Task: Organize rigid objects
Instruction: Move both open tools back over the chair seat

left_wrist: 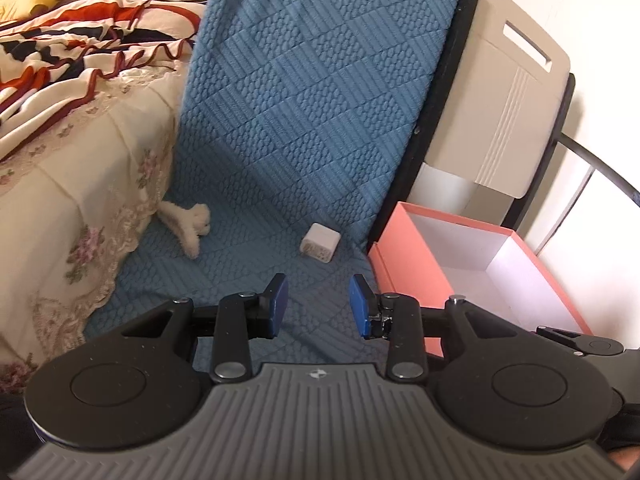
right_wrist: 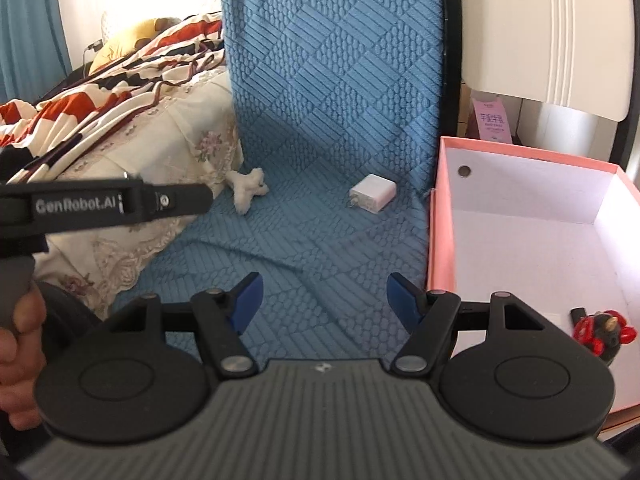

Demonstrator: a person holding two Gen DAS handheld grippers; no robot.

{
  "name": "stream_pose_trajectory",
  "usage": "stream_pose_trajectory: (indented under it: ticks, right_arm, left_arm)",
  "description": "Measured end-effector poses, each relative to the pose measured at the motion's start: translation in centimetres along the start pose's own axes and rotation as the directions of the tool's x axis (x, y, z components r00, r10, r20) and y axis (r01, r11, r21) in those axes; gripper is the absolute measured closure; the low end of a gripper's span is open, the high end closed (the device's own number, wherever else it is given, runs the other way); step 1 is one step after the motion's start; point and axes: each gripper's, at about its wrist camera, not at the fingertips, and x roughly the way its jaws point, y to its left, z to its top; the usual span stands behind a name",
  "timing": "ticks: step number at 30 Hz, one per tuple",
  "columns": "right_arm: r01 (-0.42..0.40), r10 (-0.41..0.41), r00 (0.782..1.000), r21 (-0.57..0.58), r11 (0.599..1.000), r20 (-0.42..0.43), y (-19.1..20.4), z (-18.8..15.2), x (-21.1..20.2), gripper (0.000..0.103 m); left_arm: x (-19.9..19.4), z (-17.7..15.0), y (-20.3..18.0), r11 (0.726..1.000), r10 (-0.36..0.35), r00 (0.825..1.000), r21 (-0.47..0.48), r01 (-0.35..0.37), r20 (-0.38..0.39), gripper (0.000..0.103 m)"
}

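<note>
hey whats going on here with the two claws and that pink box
A person is holding a claw in each hand over a blue quilted cover beside a bed. Both the left claw and the right claw are open and empty. A white charger lies on the cover ahead of them, apart from both, and a small white plush lies near the bed's edge. The open pink box to the right already holds a small dark figure with red trim.
</note>
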Motion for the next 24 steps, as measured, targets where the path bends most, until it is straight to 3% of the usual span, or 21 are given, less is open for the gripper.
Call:
stream_pose_trajectory:
  ticks: [5,9,24]
  right_arm:
    - [0.003,-0.003,1.0,-0.002,1.0,-0.021,0.3,-0.7,1.0,0.032]
    - [-0.01,0.01,0.999,0.001,1.0,-0.053,0.3,-0.7,2.4,0.032]
    - [-0.022,0.019,0.998,-0.043,0.999,-0.054,-0.1,3.8,9.9,0.032]
  left_arm:
    - [0.3,-0.1,1.3,1.0,0.026,1.0,-0.011,-0.026,0.001,0.064]
    - [2.1,-0.7,2.7,0.997,0.067,0.996,-0.043,-0.069,-0.053,0.064]
    - [9.5,1.3,5.5,0.992,0.12,0.987,-0.031,-0.124,-0.107,0.064]
